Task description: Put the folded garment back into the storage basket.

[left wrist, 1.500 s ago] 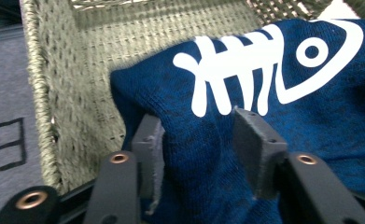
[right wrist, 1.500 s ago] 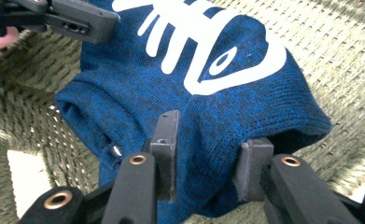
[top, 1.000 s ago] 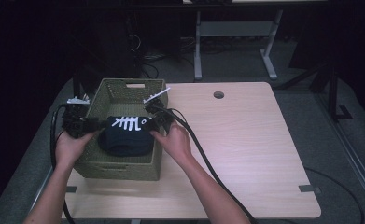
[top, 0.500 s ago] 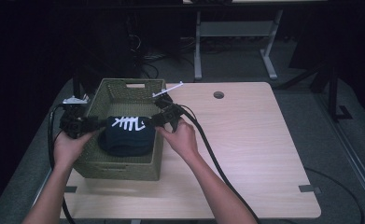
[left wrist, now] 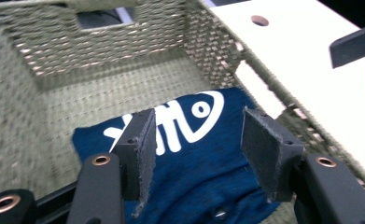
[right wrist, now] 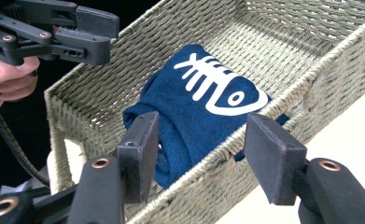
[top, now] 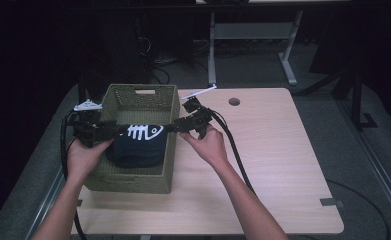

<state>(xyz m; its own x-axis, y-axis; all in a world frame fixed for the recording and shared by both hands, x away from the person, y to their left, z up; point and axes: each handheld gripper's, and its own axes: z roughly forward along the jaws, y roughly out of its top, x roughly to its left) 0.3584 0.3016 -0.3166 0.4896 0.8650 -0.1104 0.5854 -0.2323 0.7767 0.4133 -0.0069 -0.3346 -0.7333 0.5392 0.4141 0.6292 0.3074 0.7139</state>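
**Folded navy cloth in the woven basket, both grippers open above it**

Nearest the camera in the high view: two forearms rising from the bottom edge onto a light wooden table point(top: 278, 165). Left hand point(top: 83, 157) at the basket's left wall, right hand point(top: 208, 145) just beside its right wall, over the bare tabletop.

Between them, an olive woven basket point(top: 133, 177) at the table's left side, a cut-out handle in its far wall. Inside, toward the near end: a folded navy cloth point(top: 135, 147) with a white fish-skeleton print, lying on the basket floor. Far half of the floor bare weave.

Left gripper point(left wrist: 196, 144), seen along its own jaws: spread wide, gripping nothing, pads hovering over the cloth point(left wrist: 194, 158), print visible between and beyond them. No contact with the fabric discernible.

Right gripper point(right wrist: 201, 140), likewise wide and gripping nothing, jaws straddling the line of the basket's right rim point(right wrist: 264, 105), the cloth point(right wrist: 203, 107) below and beyond. Farther off in that view, at top left, the left gripper point(right wrist: 84, 35) with fingers point(right wrist: 7, 79) wrapped round it.

Black cables trailing from both grippers toward the near edge. Farther back on the table, a round grommet hole point(top: 234, 101). Beyond, a dark floor with a grey desk frame point(top: 253, 35).
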